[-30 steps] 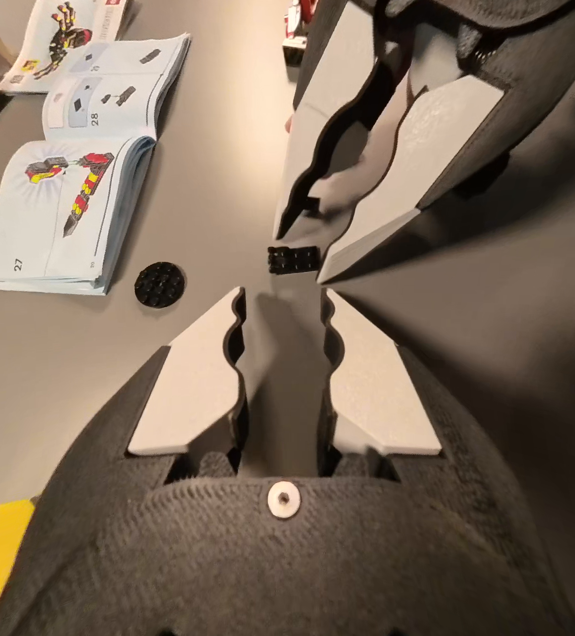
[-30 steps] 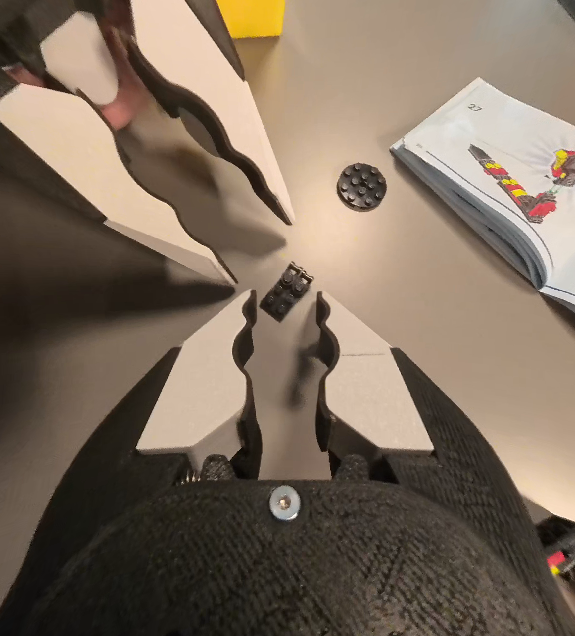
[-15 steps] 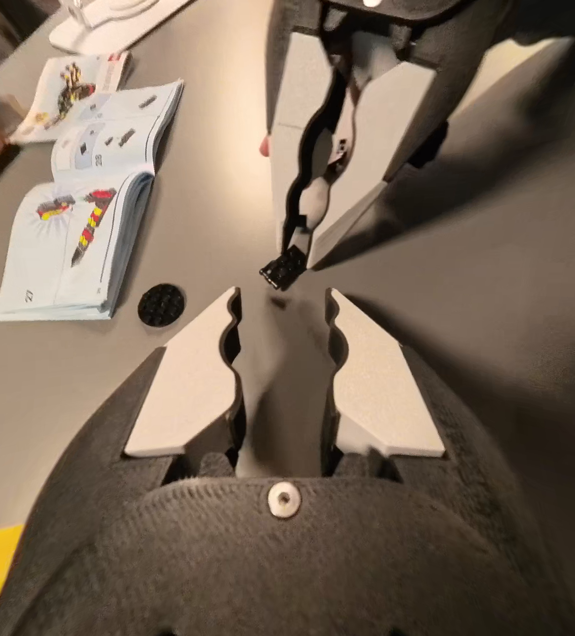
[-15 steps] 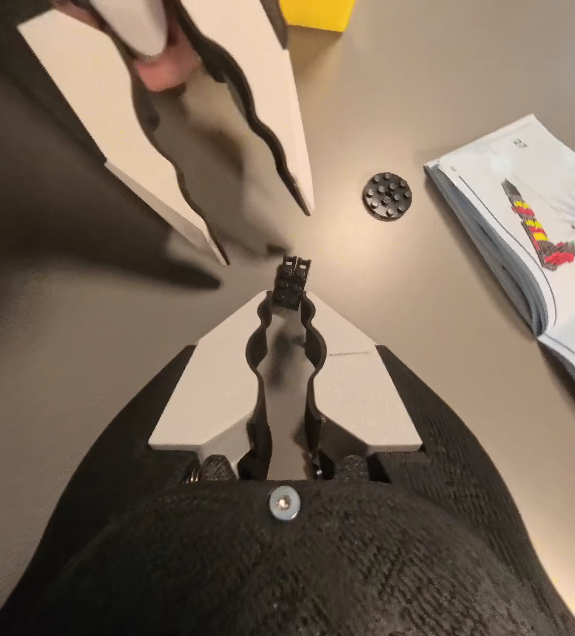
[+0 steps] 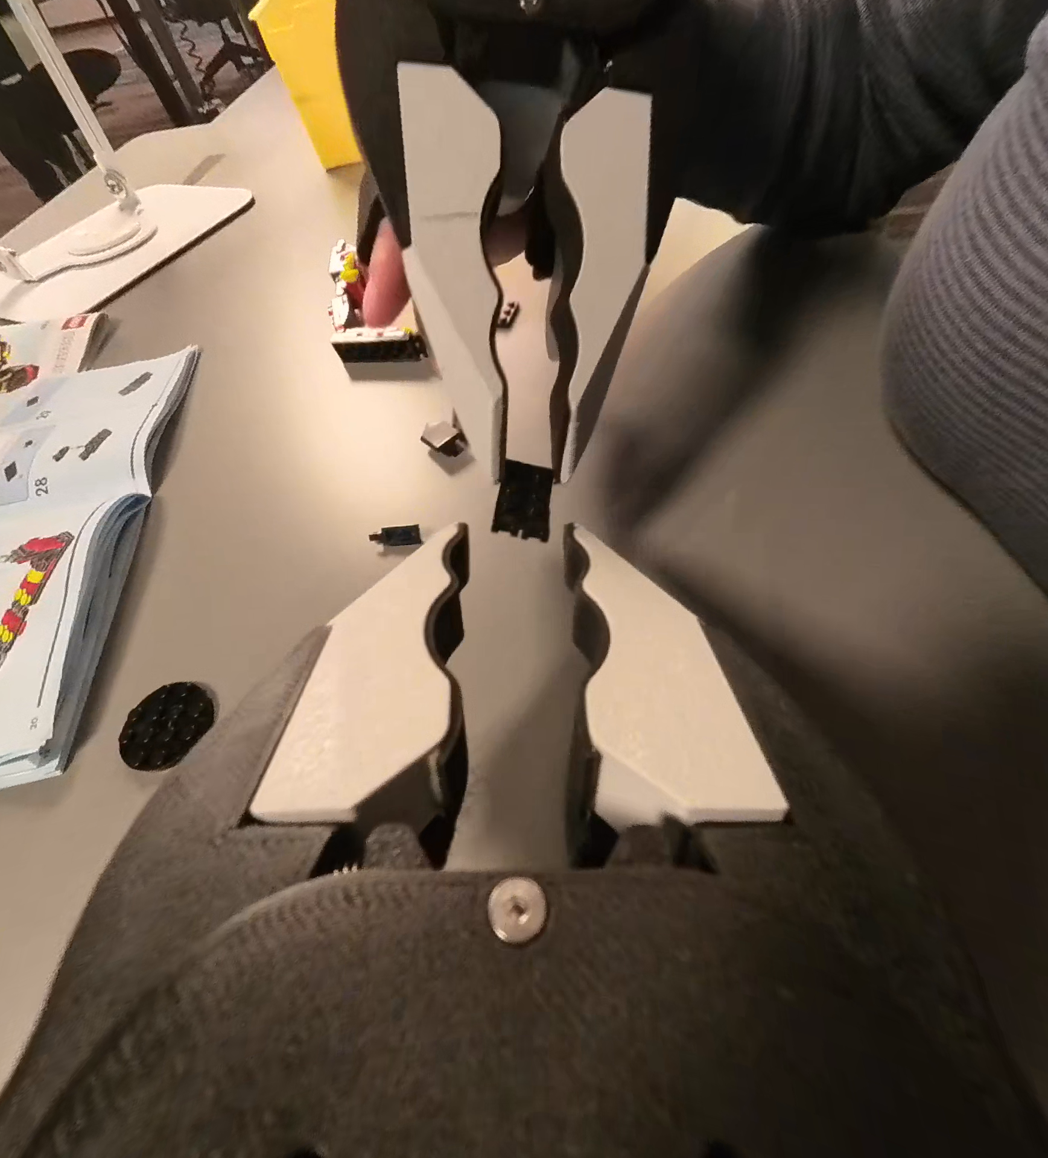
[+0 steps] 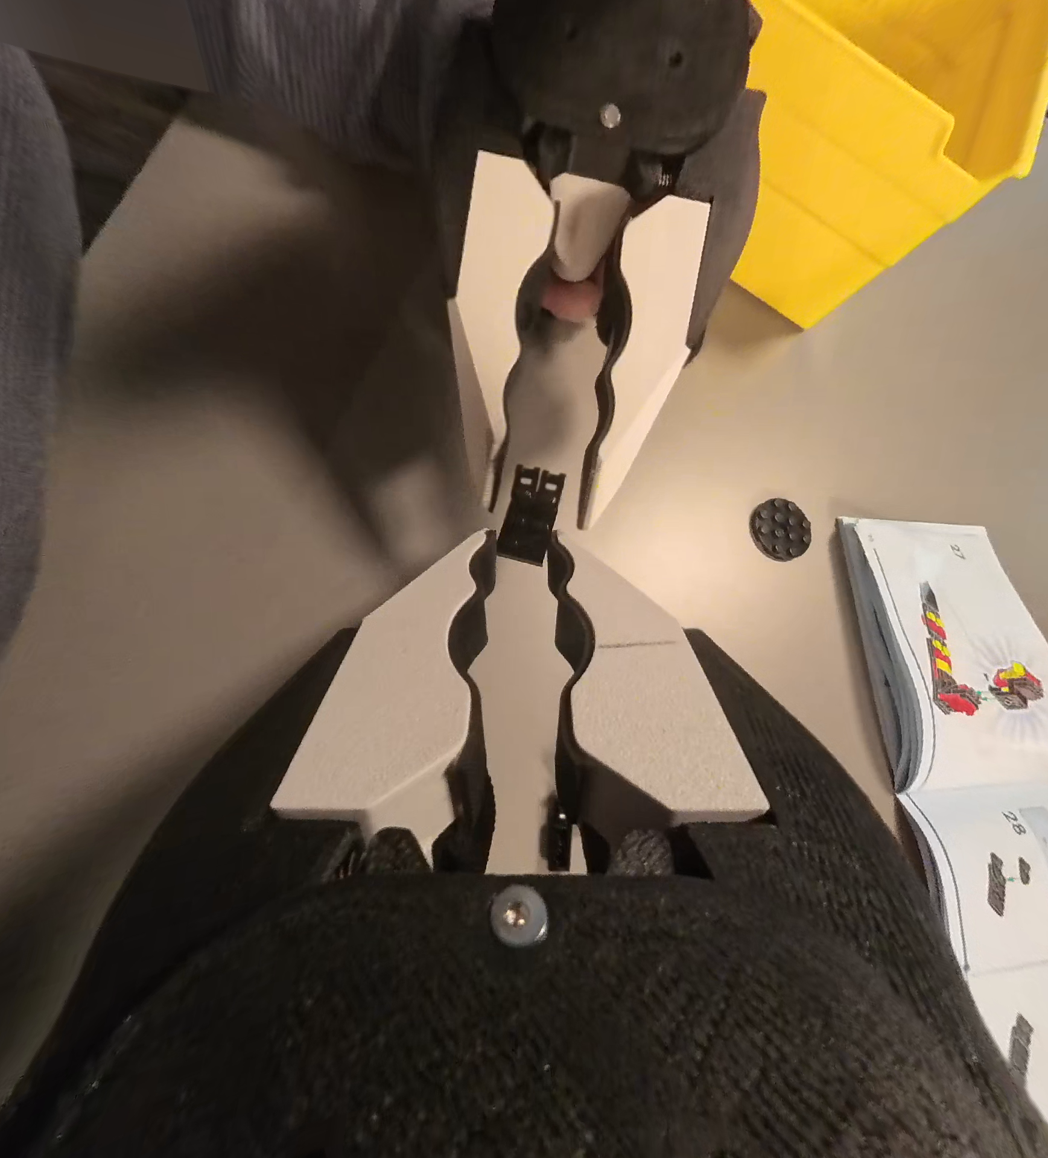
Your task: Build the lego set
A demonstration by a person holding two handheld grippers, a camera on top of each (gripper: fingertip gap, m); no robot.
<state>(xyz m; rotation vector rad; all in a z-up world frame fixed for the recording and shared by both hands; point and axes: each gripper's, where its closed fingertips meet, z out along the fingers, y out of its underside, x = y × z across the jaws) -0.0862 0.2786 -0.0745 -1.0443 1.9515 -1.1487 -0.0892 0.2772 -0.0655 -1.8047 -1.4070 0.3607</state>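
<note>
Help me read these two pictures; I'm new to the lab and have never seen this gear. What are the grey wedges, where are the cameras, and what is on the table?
No robot arm here: a person holds one hand-held tool in each hand, each ending in two grey-fingered tongs with a camera looking along them. The left tongs fill the bottom of the left wrist view, open and empty; the right tongs fill the bottom of the right wrist view. Each view also shows the other tool farther off, facing it.

The right tongs pinch a small black lego piece at their tips, above the grey table.

On the table lie an open instruction booklet, a round black studded plate, a few small dark pieces, a partly built red and white model, a yellow bin and a white lamp base.
</note>
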